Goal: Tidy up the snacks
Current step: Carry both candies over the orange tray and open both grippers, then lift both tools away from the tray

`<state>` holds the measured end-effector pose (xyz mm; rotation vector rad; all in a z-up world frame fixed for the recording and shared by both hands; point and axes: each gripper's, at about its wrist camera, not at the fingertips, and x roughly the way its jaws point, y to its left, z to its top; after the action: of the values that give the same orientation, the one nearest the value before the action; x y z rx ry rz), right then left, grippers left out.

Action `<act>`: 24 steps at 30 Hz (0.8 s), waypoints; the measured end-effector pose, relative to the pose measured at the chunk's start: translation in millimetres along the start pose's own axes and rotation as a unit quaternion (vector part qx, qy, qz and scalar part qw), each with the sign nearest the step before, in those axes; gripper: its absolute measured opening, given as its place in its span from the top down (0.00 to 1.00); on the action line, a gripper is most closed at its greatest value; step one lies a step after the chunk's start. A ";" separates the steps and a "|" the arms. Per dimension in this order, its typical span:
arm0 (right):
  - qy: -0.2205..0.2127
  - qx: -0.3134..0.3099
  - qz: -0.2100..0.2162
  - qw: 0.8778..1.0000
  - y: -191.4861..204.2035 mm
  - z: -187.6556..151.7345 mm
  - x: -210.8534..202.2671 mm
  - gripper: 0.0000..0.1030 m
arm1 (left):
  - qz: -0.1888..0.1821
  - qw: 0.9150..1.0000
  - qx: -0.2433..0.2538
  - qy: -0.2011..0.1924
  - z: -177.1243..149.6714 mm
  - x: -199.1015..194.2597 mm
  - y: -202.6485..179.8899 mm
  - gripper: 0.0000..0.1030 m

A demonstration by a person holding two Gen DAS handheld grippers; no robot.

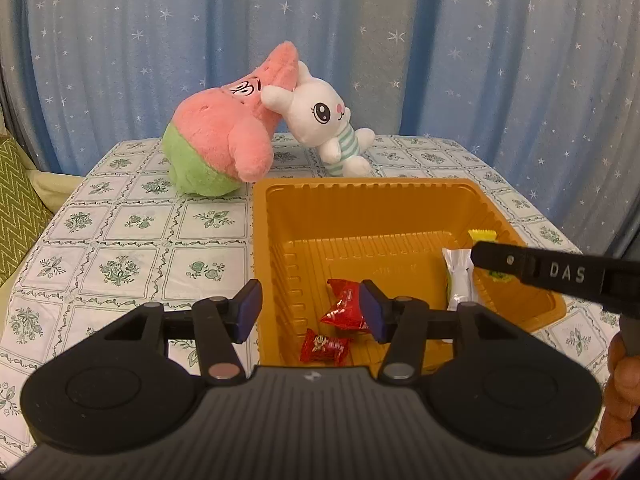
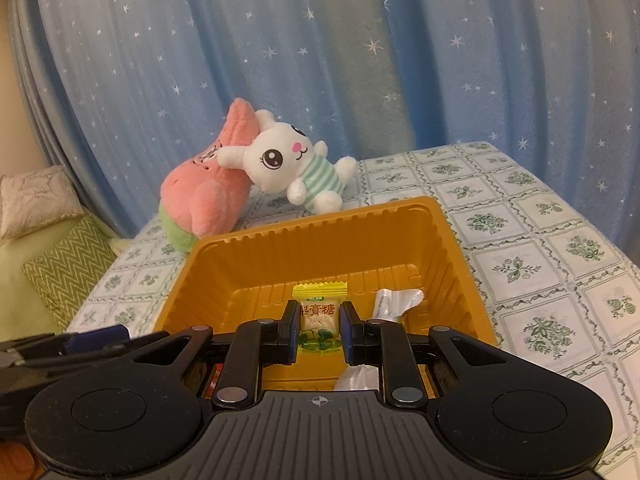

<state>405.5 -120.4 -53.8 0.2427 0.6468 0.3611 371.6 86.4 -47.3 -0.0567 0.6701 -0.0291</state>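
Observation:
An orange plastic tray (image 1: pixel 360 200) (image 2: pixel 320 236) sits on the flowered tablecloth. Two red candy packets (image 1: pixel 344 312) (image 1: pixel 324 346) lie in its near left part. A white packet (image 1: pixel 458 280) (image 2: pixel 394 300) lies in its right part. My left gripper (image 1: pixel 310 310) is open and empty over the tray's near left edge. My right gripper (image 2: pixel 320 330) is over the tray, its blue pads (image 2: pixel 294 332) on either side of a yellow-and-white candy (image 2: pixel 320 320). The pads touch or nearly touch its sides. The right gripper shows in the left wrist view (image 1: pixel 540 272), hiding most of that candy.
A pink and green starfish plush (image 1: pixel 224 136) (image 2: pixel 204 196) and a white rabbit plush (image 1: pixel 324 120) (image 2: pixel 292 168) lie behind the tray. A blue starred curtain (image 1: pixel 440 40) hangs behind the table. A green zigzag cushion (image 2: pixel 64 272) lies off the table's left edge.

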 end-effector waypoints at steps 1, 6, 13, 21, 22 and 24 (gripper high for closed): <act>-0.002 0.005 0.004 1.000 -0.3 0.0 0.3 0.79 | 0.001 1.000 0.000 0.001 -0.8 0.2 1.3 0.49; -0.010 0.031 0.026 0.999 -4.5 3.9 3.0 0.78 | 0.006 1.000 -0.003 0.005 -5.2 1.0 8.8 0.47; -0.011 0.043 0.012 0.999 -10.3 4.2 0.9 0.66 | 0.006 1.000 0.001 0.005 -6.4 0.9 10.1 0.46; -0.015 0.061 -0.002 0.998 -22.6 5.1 -4.4 0.65 | 0.005 1.000 0.010 0.001 -8.0 -2.8 5.2 0.41; -0.017 0.061 -0.003 0.998 -23.6 5.4 -5.8 0.65 | 0.005 1.000 0.011 0.000 -8.5 -4.1 4.0 0.41; -0.022 0.060 -0.006 0.998 -25.7 5.7 -9.9 0.65 | 0.004 1.000 0.013 -0.001 -9.3 -7.5 2.1 0.41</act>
<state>408.2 -148.3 -52.5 0.3604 0.6282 0.3039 360.0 88.4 -50.1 -0.0292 0.6672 -0.0301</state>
